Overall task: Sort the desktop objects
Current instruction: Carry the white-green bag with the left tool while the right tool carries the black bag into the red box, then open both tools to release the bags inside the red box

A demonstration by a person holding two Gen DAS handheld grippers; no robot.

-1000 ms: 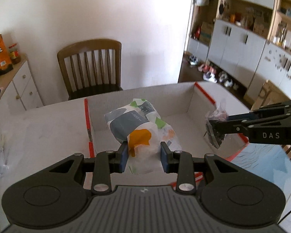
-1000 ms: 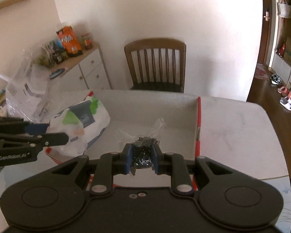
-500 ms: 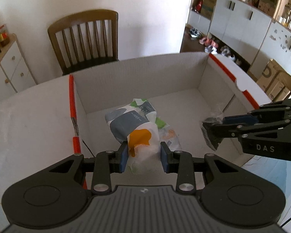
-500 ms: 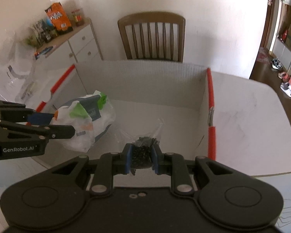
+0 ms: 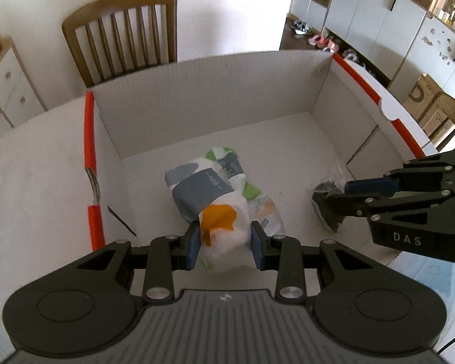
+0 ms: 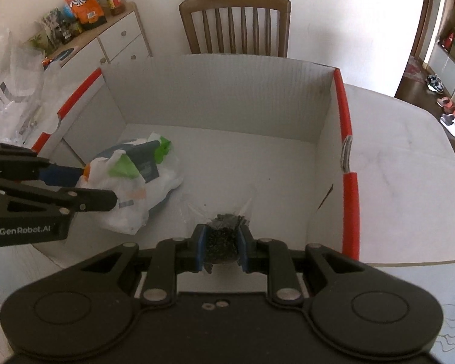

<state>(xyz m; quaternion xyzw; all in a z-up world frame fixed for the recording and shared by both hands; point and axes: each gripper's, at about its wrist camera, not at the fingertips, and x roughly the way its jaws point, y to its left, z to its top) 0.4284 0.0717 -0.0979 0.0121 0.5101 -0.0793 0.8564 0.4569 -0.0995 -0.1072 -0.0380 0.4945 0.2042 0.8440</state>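
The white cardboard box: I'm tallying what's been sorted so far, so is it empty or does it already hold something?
Not quite empty. Inside the white cardboard box, the left gripper holds a printed plastic bag and the right gripper a clear bag of dark bits; nothing else inside.

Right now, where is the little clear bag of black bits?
The clear bag of black bits is pinched in the right gripper, low inside the white cardboard box.

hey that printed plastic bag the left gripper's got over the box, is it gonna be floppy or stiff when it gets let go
Probably floppy: the printed plastic bag is crumpled film that sags beyond the left hand-held gripper. It looks bulky but likely light, so it should slump in the box rather than roll.
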